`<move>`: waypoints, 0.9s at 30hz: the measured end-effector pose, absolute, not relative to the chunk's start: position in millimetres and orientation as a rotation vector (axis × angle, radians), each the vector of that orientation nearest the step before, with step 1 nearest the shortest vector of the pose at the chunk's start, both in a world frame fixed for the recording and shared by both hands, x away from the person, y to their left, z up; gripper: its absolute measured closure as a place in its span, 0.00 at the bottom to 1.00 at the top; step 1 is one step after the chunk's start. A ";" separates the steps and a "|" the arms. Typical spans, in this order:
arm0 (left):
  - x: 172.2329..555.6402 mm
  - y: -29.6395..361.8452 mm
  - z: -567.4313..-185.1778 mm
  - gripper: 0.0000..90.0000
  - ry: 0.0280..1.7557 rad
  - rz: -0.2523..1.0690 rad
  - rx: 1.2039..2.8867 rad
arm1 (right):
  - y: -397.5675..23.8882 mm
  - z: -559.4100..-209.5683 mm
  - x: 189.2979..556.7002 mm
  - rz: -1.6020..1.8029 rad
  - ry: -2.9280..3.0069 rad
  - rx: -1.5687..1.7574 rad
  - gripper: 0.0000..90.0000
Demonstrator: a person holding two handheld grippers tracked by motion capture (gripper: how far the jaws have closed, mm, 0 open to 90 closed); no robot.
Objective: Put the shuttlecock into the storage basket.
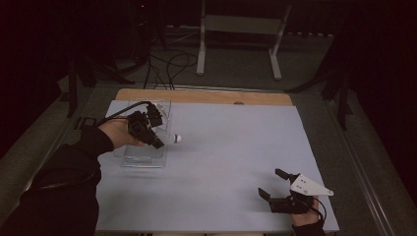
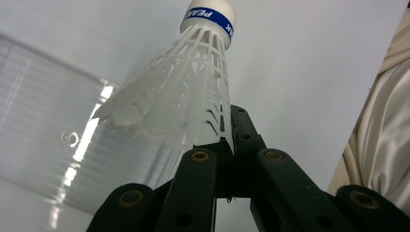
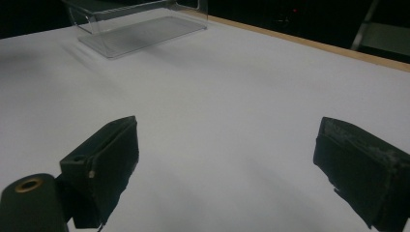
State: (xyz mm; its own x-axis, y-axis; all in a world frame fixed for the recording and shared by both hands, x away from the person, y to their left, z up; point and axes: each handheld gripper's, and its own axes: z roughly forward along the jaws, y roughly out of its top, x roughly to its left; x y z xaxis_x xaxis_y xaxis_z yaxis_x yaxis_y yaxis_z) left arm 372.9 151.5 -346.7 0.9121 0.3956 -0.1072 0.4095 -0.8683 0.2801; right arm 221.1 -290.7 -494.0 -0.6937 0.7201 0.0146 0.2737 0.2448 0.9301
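Shuttlecock (image 2: 193, 92) pinched by its skirt edge in closed jaws of left gripper (image 1: 156, 141), above the clear tray (image 1: 142, 158) on tabletop (image 1: 231, 147); feather-light, thin ribs crush easily, cork the firmer hold; right gripper (image 1: 276, 184) wide open, empty.

White plastic shuttlecock (image 2: 186, 92): ribbed, slotted skirt, rounded white cork tip ringed by a blue band with white lettering. Held off the surface by the edge of its skirt, pinched between the jaws of the left gripper (image 2: 226, 145). Tip points away from the gripper. Position in the high view: over the table's (image 1: 236, 147) left half, toward the far edge, beside a clear plastic tray (image 1: 142, 157).
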 end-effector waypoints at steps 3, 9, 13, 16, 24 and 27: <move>374.0 159.1 -347.5 1.00 0.606 -0.064 2.779 | -290.6 -494.5 221.3 1.441 2.111 0.912 0.10; 376.8 173.4 -349.9 1.00 0.629 -0.054 2.784 | -289.5 -495.1 221.7 1.436 2.122 0.912 0.10; 378.7 182.7 -350.9 1.00 0.632 -0.047 2.789 | -289.4 -495.2 221.8 1.438 2.126 0.912 0.10; 379.5 190.1 -352.0 1.00 0.630 -0.039 2.782 | -289.4 -495.8 222.3 1.434 2.127 0.914 0.10; 381.3 201.5 -362.9 1.00 0.643 -0.042 2.777 | -288.8 -496.4 222.7 1.432 2.136 0.917 0.10; 380.5 202.1 -368.4 1.00 0.586 -0.020 2.793 | -288.5 -496.9 223.1 1.431 2.139 0.913 0.10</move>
